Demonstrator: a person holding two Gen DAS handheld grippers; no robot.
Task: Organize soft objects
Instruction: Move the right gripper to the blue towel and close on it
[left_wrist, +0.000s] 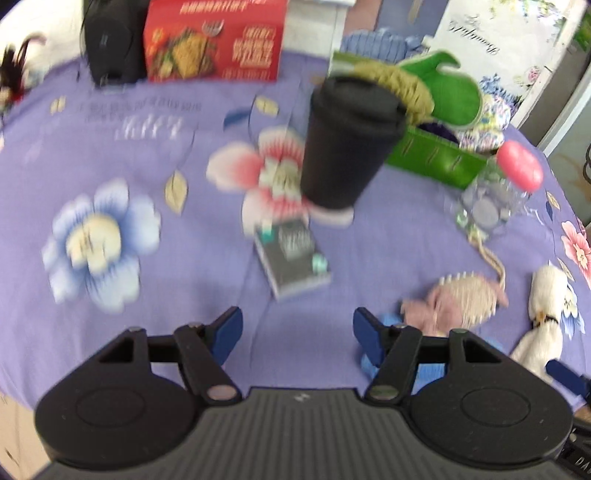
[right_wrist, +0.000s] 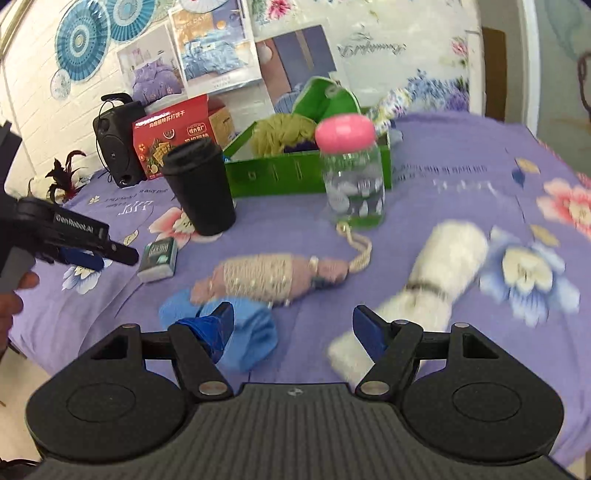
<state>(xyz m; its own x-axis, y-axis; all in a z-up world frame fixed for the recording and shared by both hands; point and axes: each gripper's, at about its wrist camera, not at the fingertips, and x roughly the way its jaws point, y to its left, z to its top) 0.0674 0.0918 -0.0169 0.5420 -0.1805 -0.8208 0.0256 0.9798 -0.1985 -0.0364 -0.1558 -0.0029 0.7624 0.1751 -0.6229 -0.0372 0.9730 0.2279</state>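
Observation:
A green box (right_wrist: 306, 177) at the back holds an olive knitted item (right_wrist: 284, 134) and something dark purple. On the purple flowered cloth lie a pink-and-beige knitted toy (right_wrist: 266, 277) with a rope tail, a blue cloth (right_wrist: 247, 332) and a white fluffy toy (right_wrist: 436, 280). My right gripper (right_wrist: 293, 332) is open and empty above the near cloth, between the blue cloth and the white toy. My left gripper (left_wrist: 297, 336) is open and empty, left of the knitted toy (left_wrist: 458, 299); it also shows in the right wrist view (right_wrist: 85, 254).
A black lidded cup (right_wrist: 199, 188), a clear jar with a pink lid (right_wrist: 351, 173), a small grey-green pack (right_wrist: 159, 258), a red biscuit box (right_wrist: 173, 136) and a black speaker (right_wrist: 114, 147) stand on the cloth. The cloth edge runs near me.

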